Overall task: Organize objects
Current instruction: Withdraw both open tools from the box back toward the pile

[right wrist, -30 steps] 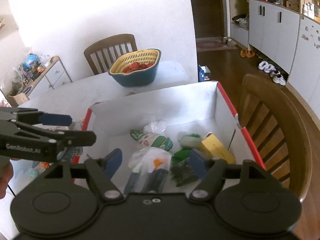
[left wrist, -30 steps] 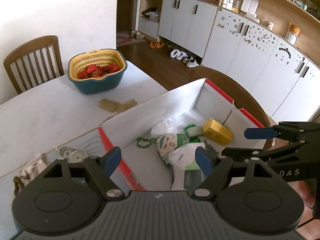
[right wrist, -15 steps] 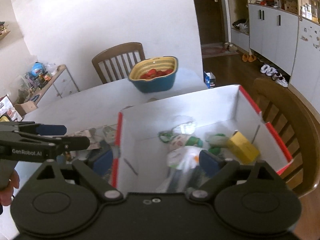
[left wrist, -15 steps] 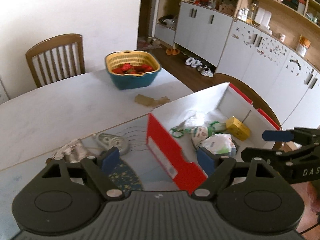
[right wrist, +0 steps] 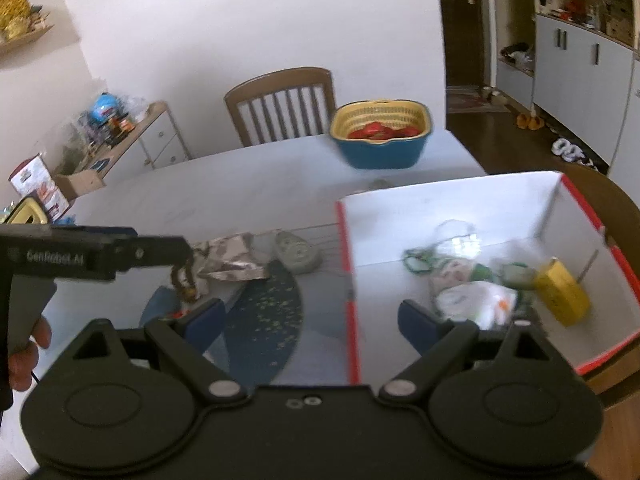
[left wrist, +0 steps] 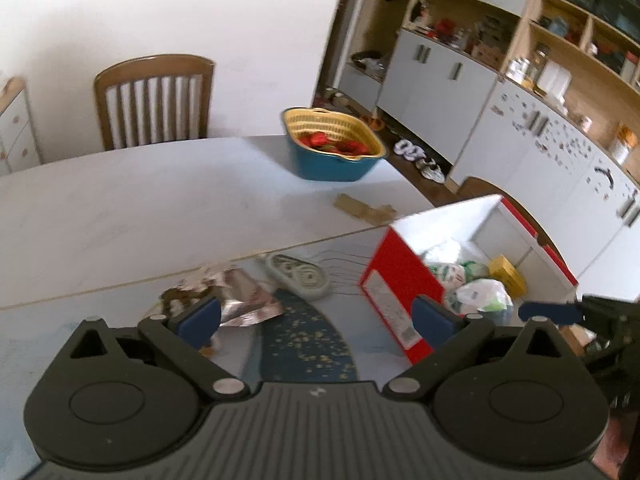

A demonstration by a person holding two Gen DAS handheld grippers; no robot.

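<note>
White dining table (left wrist: 140,208), bearing all task items; a wooden chair (right wrist: 280,104) stands behind its far edge. Red-and-white cardboard box (right wrist: 452,208), open-topped, on the table's right end; it already contains a yellow carton (right wrist: 562,294), a white plastic bag (right wrist: 476,304), a green looped cord (right wrist: 418,262) and other small packets too blurred to identify. Blue basin with yellow strainer insert (left wrist: 332,148), holding red pieces, near the far right corner, well apart from the box. Left gripper (left wrist: 316,316): jaws widening, nothing between them, above a dark blue patterned mat (left wrist: 304,340). Right gripper (right wrist: 308,320): jaws wide apart and empty, straddling the box's near-left red edge. Crumpled foil wrapper (left wrist: 244,296) and grey-green oval object (left wrist: 298,276), side by side on the table just left of the box, outside it. Small tan pieces (left wrist: 362,208), between basin and box.
</note>
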